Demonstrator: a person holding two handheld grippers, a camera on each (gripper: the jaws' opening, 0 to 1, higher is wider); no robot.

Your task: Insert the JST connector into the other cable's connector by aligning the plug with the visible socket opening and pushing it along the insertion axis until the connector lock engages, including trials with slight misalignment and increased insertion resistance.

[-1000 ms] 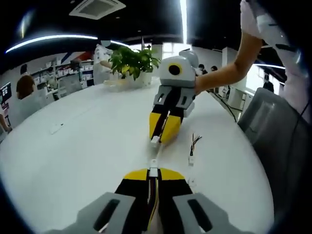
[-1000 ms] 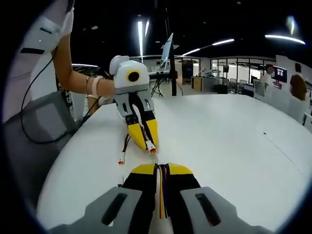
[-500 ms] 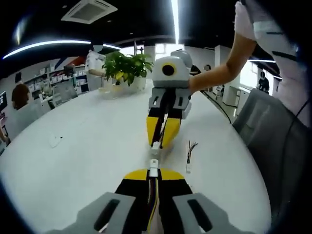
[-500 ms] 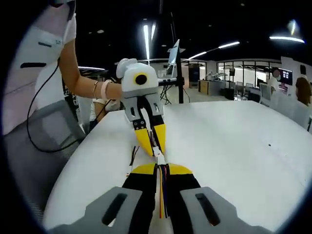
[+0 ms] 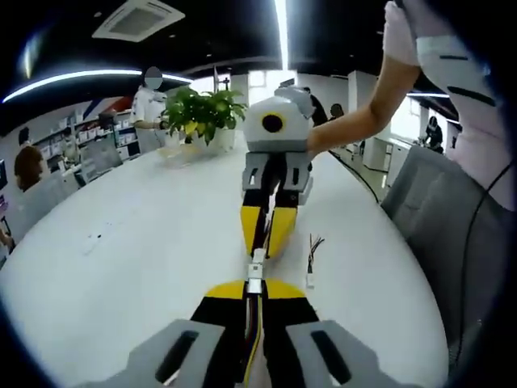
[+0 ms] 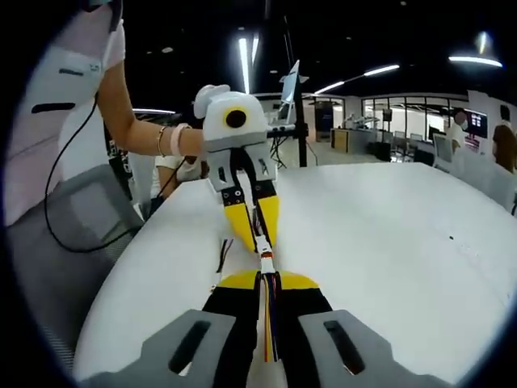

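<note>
JST connector [image 5: 254, 285] is pinched at the tips of the left gripper [image 5: 254, 293], jaws pressed together on its cable. At 12 o'clock, tip to tip, the other cable's connector [image 5: 257, 257] is clamped in the right gripper [image 5: 264, 249], jaws pressed onto it. The two white housings are seen touching; whether the lock is engaged cannot be told. In the right gripper view, the meeting point [image 6: 266, 260] is found dead centre, between the right gripper [image 6: 266, 283] and the left gripper [image 6: 251, 241]. A spare cable [image 5: 310, 256] is laid at 2 o'clock, near the table [image 5: 121, 259] edge. Bare tabletop is spread wide from 9 to 11 o'clock. A potted plant [image 5: 199, 114] is set at the far rim.
</note>
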